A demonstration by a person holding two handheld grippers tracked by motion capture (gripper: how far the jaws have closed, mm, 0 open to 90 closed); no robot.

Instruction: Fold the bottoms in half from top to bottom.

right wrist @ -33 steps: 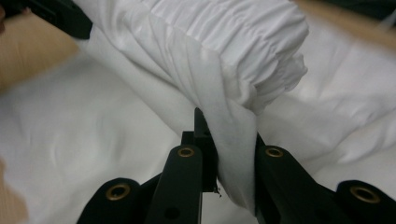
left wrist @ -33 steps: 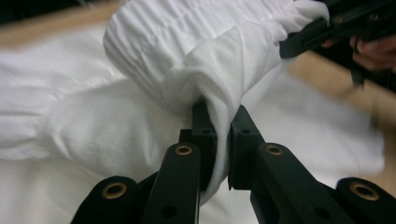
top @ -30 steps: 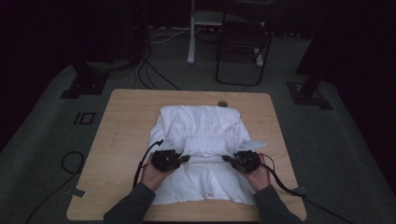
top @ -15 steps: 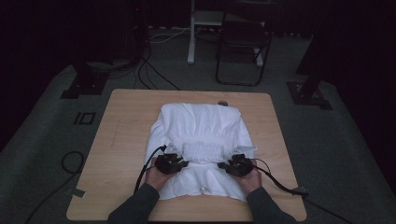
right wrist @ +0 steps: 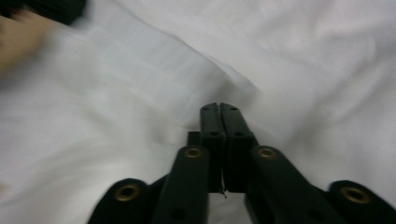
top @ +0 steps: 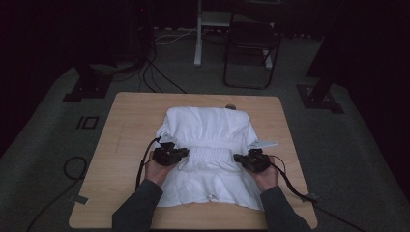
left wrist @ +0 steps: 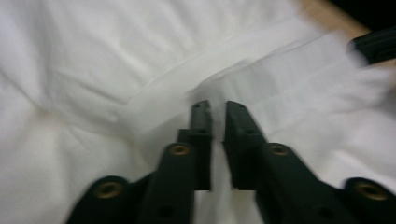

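Note:
A white garment (top: 208, 140) lies spread on the wooden table (top: 130, 125), with a gathered elastic band (top: 210, 157) across its middle. My left gripper (top: 183, 153) is at the band's left end. Its jaws stand almost together with a thin strip of white cloth (left wrist: 140, 56) in the narrow gap, and its tips (left wrist: 217, 106) rest on the band's folded edge. My right gripper (top: 240, 158) is at the band's right end. Its jaws are pressed flat together at a crease in the cloth (right wrist: 116, 93), at my right gripper (right wrist: 218, 108).
A small dark round object (top: 230, 107) lies at the garment's far edge. Bare table shows left and right of the cloth. Cables trail from both grippers toward the near edge. A chair (top: 251, 53) and stand bases are on the floor beyond.
Both hands drew toward the near edge and closer together, then moved away again and apart, back to the ends of the band. The garment's outline has stayed the same.

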